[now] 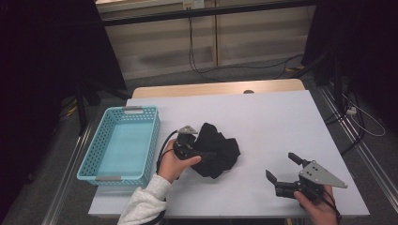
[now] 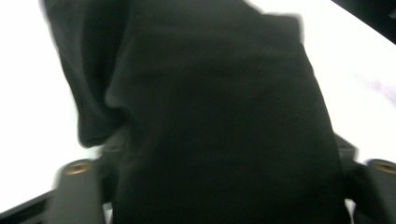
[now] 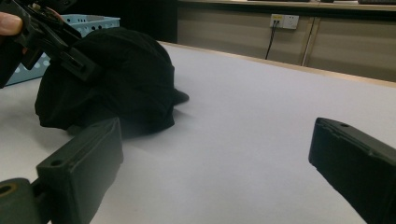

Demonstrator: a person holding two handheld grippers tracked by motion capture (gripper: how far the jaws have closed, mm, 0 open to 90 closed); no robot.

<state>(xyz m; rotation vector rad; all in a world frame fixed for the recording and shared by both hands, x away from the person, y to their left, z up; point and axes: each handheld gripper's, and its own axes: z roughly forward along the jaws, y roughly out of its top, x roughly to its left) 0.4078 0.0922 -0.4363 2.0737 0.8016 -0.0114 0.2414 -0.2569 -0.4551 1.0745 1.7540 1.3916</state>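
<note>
Crumpled black fabric garment lies bunched near the middle of the white-covered rectangular table, just right of the light-blue perforated plastic basket that stands at the table's left edge. From the high view I see my left gripper pushed into the left flank of the garment, its grey three-cornered plate up and its cable looping toward the basket. In the left gripper view the black cloth hangs between the two jaws and covers most of the frame; the jaws stand apart at either side of it and I cannot see the pads pressing it, so I read the left tongs as spread around the cloth, not pinching it. In the right gripper view the left gripper's dark body rests against the top left of the heap, with the basket behind it.

My right gripper sits low at the table's near right, well apart from the garment, pointing left toward it. Its two black jaws are spread wide in both the high view and the right gripper view, with bare white table between them.
</note>
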